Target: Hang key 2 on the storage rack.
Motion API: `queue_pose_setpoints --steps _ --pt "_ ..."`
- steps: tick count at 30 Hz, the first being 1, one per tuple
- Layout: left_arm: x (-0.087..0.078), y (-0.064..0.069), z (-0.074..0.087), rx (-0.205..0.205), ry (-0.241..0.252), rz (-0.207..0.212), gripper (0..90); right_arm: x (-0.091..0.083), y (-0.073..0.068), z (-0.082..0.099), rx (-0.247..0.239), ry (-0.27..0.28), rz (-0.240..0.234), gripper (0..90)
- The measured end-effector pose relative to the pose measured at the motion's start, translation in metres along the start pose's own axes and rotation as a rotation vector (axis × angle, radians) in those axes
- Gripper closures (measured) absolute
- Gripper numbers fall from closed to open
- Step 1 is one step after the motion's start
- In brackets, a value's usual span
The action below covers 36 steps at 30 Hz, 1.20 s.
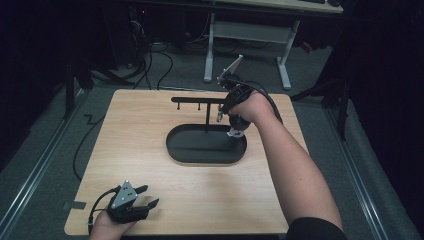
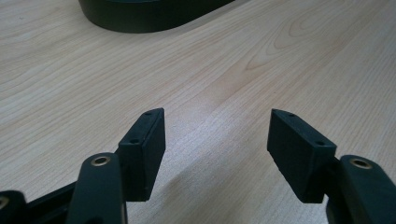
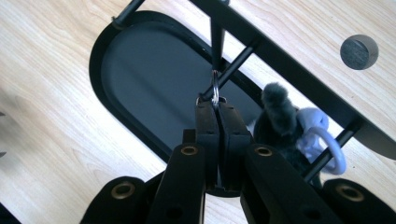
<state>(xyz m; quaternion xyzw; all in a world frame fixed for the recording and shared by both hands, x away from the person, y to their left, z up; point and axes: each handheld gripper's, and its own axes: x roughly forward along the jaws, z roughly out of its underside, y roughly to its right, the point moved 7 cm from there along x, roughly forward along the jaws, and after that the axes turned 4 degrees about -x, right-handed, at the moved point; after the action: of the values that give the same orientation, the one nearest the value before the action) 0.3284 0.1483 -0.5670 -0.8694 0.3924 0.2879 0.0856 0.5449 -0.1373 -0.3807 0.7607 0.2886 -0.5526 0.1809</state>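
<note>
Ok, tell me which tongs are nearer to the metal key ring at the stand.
Right. The right tongs are shut on the key ring beside a peg of the black stand. The left tongs rest open at the table's near left corner, far from it.

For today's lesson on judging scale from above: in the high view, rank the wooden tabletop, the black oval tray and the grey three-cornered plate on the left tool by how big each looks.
1. Wooden tabletop, largest by far.
2. Black oval tray.
3. Grey three-cornered plate, smallest, though it sits nearer the camera.
</note>
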Motion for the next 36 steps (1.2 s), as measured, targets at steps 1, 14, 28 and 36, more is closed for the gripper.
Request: queue_pose_setpoints --steps 1,14,28,36 --pt "0.0 0.0 0.0 0.0 0.0 0.0 37.8 0.0 0.001 0.0 0.012 -0.001 0.007 89.2" --pt "0.0 -0.001 0.0 -0.001 0.005 -0.002 37.8 0.0 0.006 -0.005 0.052 0.056 0.045 86.0" --pt "0.003 0.002 0.0 0.01 -0.011 0.003 37.7 0.006 -0.009 0.035 0.04 0.085 0.002 78.4" --pt "0.005 0.003 0.001 0.015 -0.015 0.002 37.7 0.025 -0.015 0.059 0.031 0.092 -0.005 71.1"
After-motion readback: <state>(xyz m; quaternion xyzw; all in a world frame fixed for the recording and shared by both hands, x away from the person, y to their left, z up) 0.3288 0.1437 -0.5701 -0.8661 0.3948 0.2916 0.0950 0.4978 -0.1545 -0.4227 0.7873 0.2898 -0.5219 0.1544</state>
